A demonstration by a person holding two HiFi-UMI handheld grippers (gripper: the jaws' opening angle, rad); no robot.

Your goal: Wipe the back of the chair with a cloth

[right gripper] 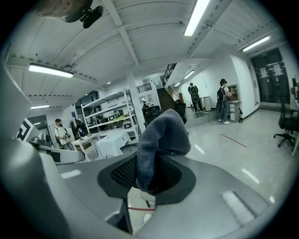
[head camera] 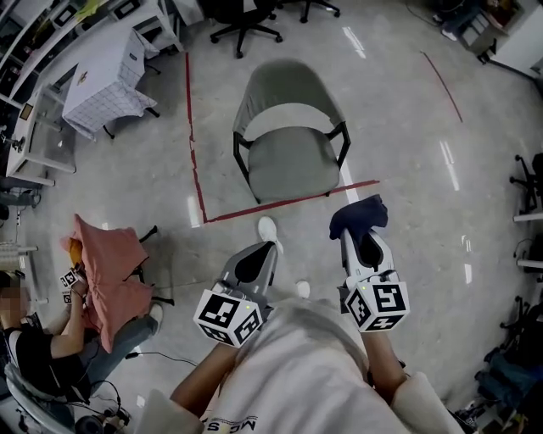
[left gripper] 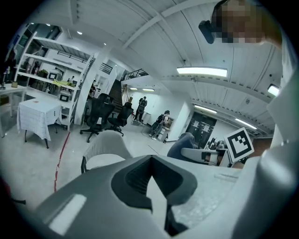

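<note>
A grey chair (head camera: 288, 127) with a curved back stands on the floor ahead of me, its seat facing me; in the left gripper view the chair (left gripper: 105, 148) shows low and left of centre. My right gripper (head camera: 361, 236) is shut on a dark blue cloth (head camera: 358, 215), held in the air short of the seat's front right corner. The cloth (right gripper: 161, 135) bunches up out of my right gripper (right gripper: 148, 184). My left gripper (head camera: 261, 254) hovers beside it, shut and with nothing in it, and points at the chair (left gripper: 152, 163).
Red tape lines (head camera: 197, 174) mark the floor round the chair. A seated person (head camera: 51, 347) and a stand draped in pink fabric (head camera: 110, 271) are at the lower left. A table under a white cover (head camera: 106, 76) stands far left, office chairs (head camera: 246, 25) beyond.
</note>
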